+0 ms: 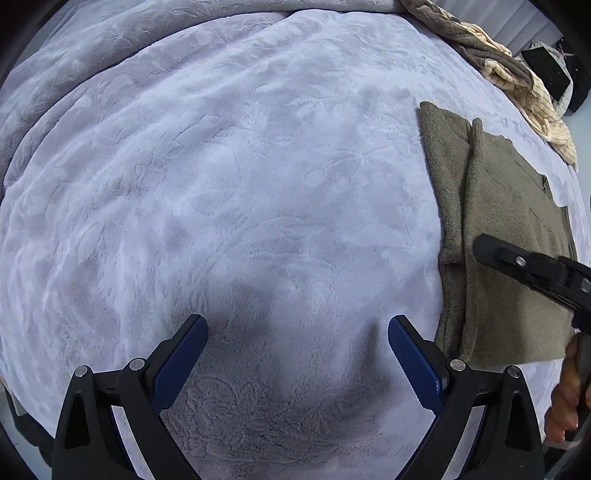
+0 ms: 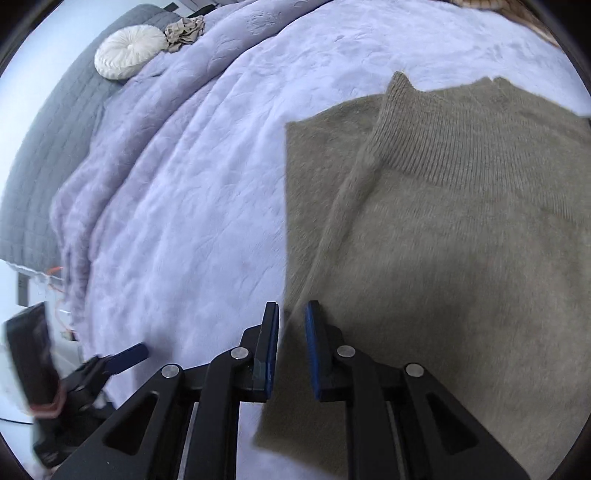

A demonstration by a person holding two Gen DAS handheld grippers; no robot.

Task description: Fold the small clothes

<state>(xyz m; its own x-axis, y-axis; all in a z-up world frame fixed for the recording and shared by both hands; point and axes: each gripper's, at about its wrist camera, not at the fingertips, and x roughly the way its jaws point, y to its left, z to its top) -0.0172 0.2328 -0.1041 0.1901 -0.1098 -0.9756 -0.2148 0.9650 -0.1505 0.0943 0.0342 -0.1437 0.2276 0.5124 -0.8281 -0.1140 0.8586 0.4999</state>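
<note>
An olive-green knit sweater [image 2: 443, 240] lies folded on the lilac plush bedspread [image 2: 192, 206], ribbed hem toward the far side. My right gripper [image 2: 291, 325] stands at the sweater's left edge. Its blue pads are drawn close together, and olive fabric fills the narrow gap between them. In the left wrist view the sweater [image 1: 509, 229] sits at the right, with the right gripper [image 1: 480, 247] slanting down onto it. My left gripper [image 1: 297, 328] hovers wide open over bare bedspread [image 1: 240, 184], well left of the sweater, nothing between its fingers. It also shows in the right wrist view as a left gripper [image 2: 125, 356] at the lower left.
A cream and brown knit heap [image 1: 517, 81] lies at the bed's far right edge. A round white cushion [image 2: 129, 51] and a crumpled beige garment [image 2: 184, 31] rest on a grey quilt [image 2: 48, 147]. A person's hand [image 1: 565, 398] grips the right handle.
</note>
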